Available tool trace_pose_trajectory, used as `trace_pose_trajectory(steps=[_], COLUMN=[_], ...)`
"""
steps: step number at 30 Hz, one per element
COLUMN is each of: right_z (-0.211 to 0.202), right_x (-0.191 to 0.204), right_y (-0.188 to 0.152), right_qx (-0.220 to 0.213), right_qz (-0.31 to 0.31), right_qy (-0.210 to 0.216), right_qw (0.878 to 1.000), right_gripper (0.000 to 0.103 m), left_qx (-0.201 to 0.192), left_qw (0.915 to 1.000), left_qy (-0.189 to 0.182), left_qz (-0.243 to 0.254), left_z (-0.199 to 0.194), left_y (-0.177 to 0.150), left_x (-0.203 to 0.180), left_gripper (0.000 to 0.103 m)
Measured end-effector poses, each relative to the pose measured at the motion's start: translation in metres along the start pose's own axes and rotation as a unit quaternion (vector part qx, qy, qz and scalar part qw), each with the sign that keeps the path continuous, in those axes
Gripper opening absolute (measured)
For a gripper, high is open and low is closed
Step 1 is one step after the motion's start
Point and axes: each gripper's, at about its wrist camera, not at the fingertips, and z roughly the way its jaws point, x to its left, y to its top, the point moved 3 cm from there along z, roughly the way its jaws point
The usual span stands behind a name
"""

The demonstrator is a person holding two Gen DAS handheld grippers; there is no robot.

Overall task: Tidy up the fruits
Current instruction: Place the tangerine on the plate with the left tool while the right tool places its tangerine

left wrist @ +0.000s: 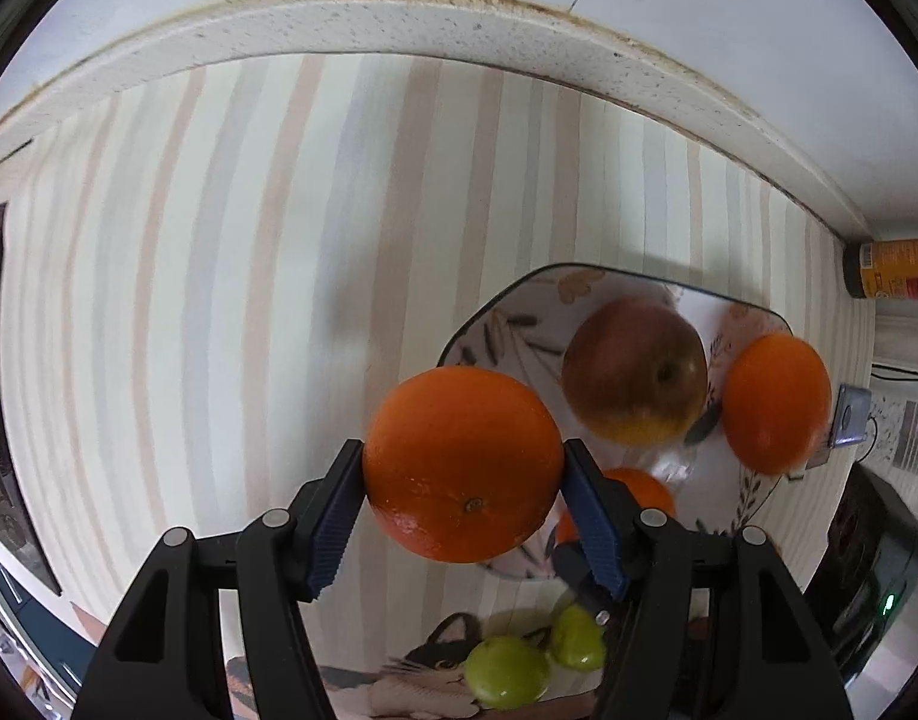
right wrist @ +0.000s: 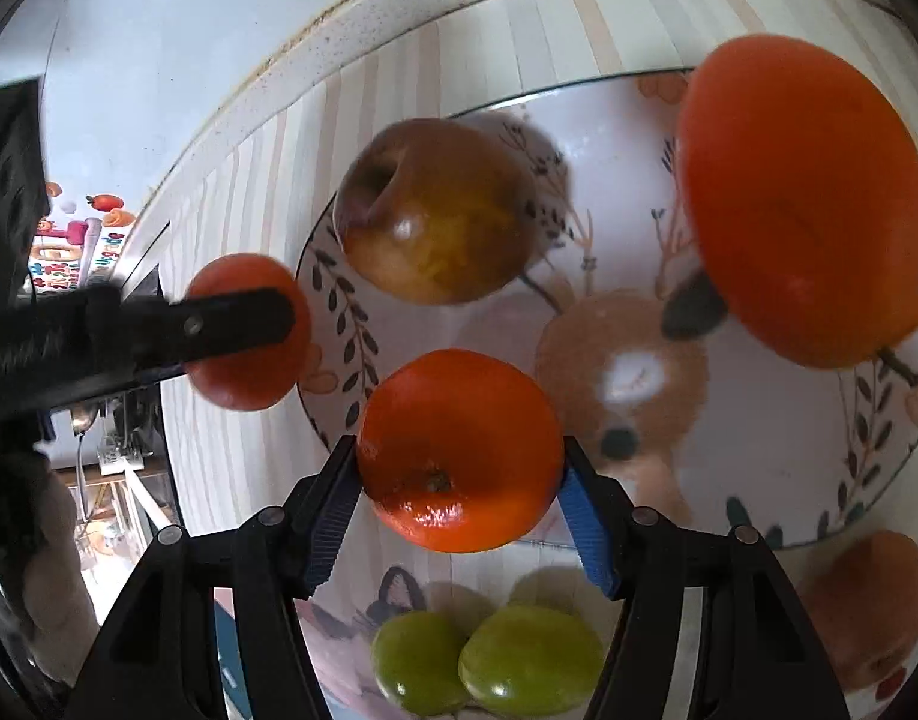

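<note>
- Left gripper [left wrist: 462, 468]: fingers [left wrist: 333, 519] clamped on an orange [left wrist: 462, 462], one ribbed blue pad on each side at about its widest part, stem dimple facing the camera.
- That orange sits raised above the striped surface [left wrist: 219, 270], overlapping the near-left edge of the patterned plate [left wrist: 489, 324] in the left wrist view.
- Right gripper [right wrist: 459, 462]: fingers [right wrist: 585, 528] gripping a second orange [right wrist: 459, 450] the same way, pads pressed on both flanks, stem end toward the camera.
- Second orange hangs over the plate [right wrist: 759, 468], near its front rim.
- On the plate: a red-yellow apple [right wrist: 438, 213] toward the back left, a third orange [right wrist: 804, 204] toward the right side. Apple and third orange are apart.
- Both grippers point steeply down at the surface; the left gripper's black finger shows in the right wrist view at far left, across its own orange [right wrist: 249, 330], just outside the plate's left rim.
- Two green fruits [right wrist: 489, 660] lie side by side, touching, on the surface below the plate's front edge, beneath the right gripper.
- An orange-labelled bottle [left wrist: 891, 269] lies at the surface's back right corner.
</note>
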Motion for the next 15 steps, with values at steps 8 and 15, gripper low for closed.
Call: trace_pose_trajectory(steps=[8, 15], right_z=[0.006, -0.008], right_x=[-0.001, -0.003], right_y=[0.002, -0.001], right_qx=[0.012, 0.018], right_qz=[0.013, 0.016], right_qy=[0.016, 0.017], right_qw=[1.000, 1.000], right_gripper=[0.068, 0.092], left_qx=[0.014, 0.011], left_qw=[0.9997, 0.9997], left_qy=[0.014, 0.016], left_qz=[0.012, 0.018], left_z=[0.013, 0.009], left_y=[0.010, 0.009], left_x=[-0.016, -0.022], left_gripper=[0.063, 0.071])
